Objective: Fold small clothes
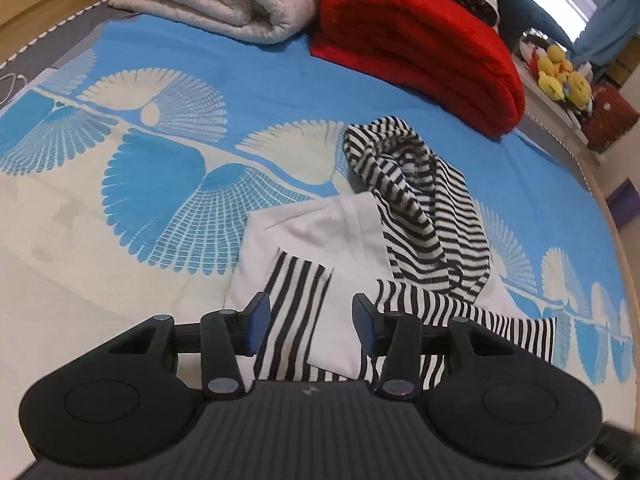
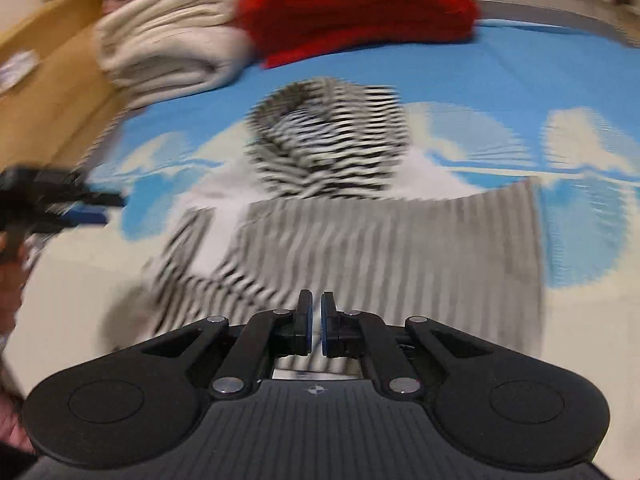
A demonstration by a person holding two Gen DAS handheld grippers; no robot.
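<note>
step: folding black-and-white striped hooded garment [image 1: 416, 208] below red blanket [image 1: 420, 40] | left gripper [image 1: 308, 322] half-open, empty | right gripper [image 2: 317, 326] pinched together, grip unclear | next: likely carry striped sleeve inward

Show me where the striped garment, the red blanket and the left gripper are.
striped garment [image 1: 416, 200]: left wrist view, on its bunched striped hood.
red blanket [image 1: 416, 52]: left wrist view, on its folded top.
left gripper [image 1: 310, 322]: left wrist view, between its fingertips.

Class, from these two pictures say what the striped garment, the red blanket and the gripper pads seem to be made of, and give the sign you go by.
Striped garment: soft knit, probably cotton jersey; it drapes and wrinkles, matte.
Red blanket: fleece or plush, likely; fuzzy, thick rounded folds.
Left gripper pads: blue, smooth; rubber or plastic, cannot tell which.
</note>
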